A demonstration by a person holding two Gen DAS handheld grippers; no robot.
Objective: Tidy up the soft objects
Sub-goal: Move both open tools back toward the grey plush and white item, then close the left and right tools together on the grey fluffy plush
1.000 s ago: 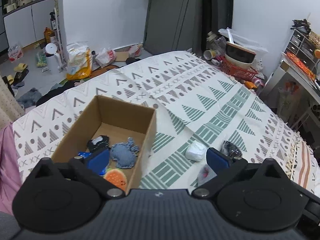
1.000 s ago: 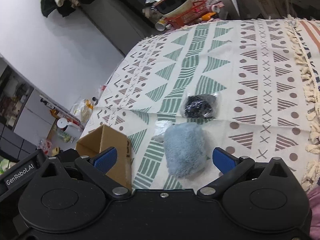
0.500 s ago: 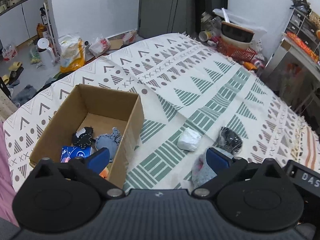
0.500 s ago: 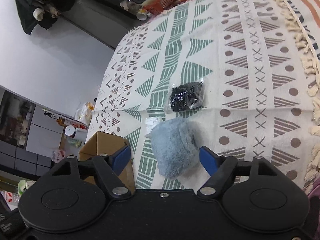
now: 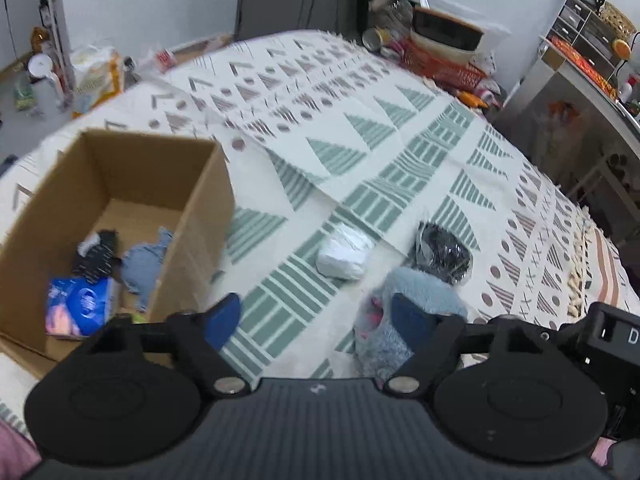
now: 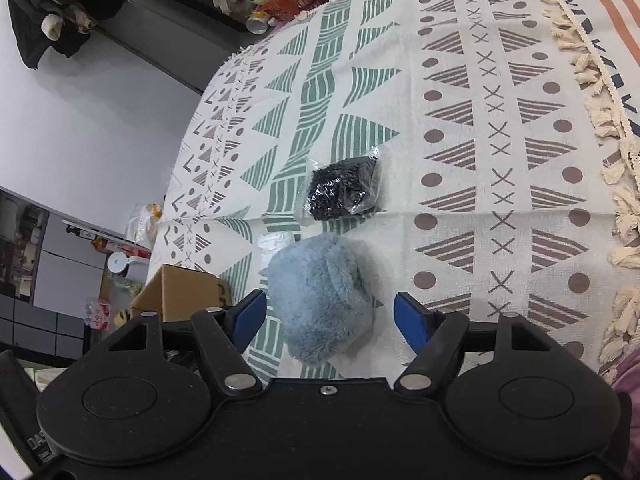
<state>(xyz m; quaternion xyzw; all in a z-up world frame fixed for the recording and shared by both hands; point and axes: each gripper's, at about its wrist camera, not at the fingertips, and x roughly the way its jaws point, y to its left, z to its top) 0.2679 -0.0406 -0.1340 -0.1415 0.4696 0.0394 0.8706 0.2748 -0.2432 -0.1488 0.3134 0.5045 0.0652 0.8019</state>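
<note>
patterned cloth (image 6: 500,92) covers the work surface. cardboard box (image 5: 132,184) sits left, already holding soft items. fluffy blue item (image 6: 320,296) lies on the cloth between right gripper (image 6: 330,316) fingers, spread wide, likely lined up for pickup. left gripper (image 5: 316,320) also spread, empty.

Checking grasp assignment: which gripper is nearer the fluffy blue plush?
Right. The right gripper is open with the fluffy blue plush between its fingers. The left gripper, also open, points beside it, toward the cardboard box side.
</note>
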